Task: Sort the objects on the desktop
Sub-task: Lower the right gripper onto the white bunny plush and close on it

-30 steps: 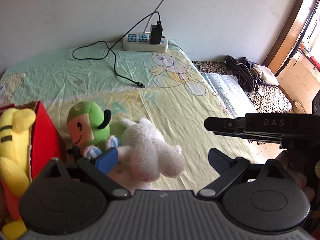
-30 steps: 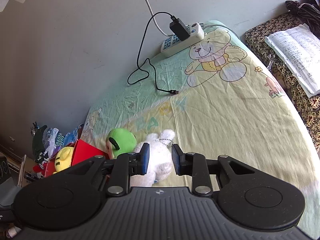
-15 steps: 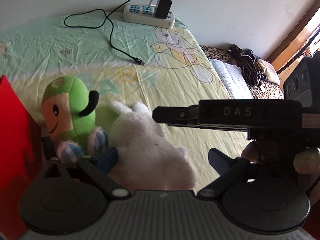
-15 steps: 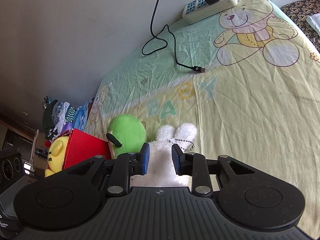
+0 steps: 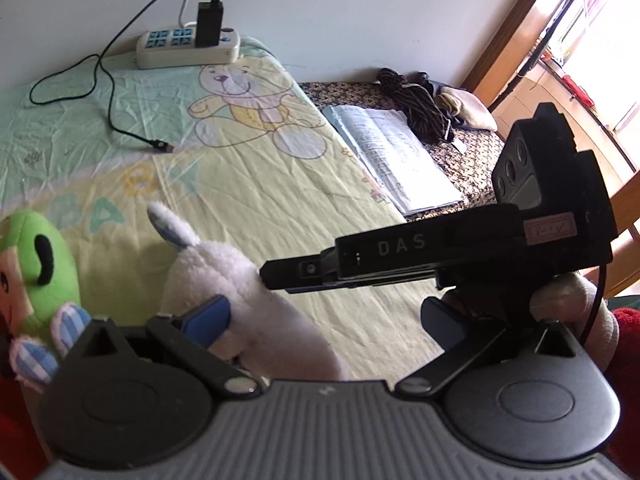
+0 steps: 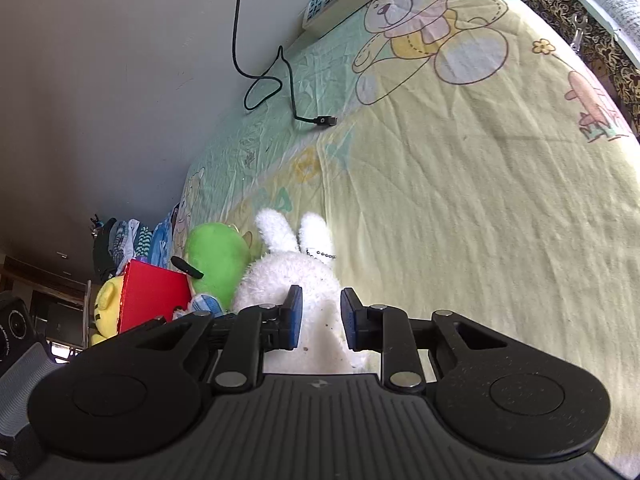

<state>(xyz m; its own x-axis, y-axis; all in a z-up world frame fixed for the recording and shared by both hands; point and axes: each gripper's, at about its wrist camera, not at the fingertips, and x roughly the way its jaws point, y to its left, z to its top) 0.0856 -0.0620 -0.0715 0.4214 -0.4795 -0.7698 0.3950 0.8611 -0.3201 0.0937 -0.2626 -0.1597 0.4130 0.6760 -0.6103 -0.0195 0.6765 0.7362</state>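
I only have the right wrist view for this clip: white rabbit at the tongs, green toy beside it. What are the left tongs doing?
Observer: The left tongs are wide open, with one blue pad against the white rabbit and the other out over bare sheet.
Reviewer: Do the two tools cross?
Observer: The right tongs reach in from the right, above the left ones, with their tip at the rabbit. DAS is printed on their side.
Reviewer: Which way does the green toy face?
Observer: The green toy shows a peach face with a black eye towards the left camera.
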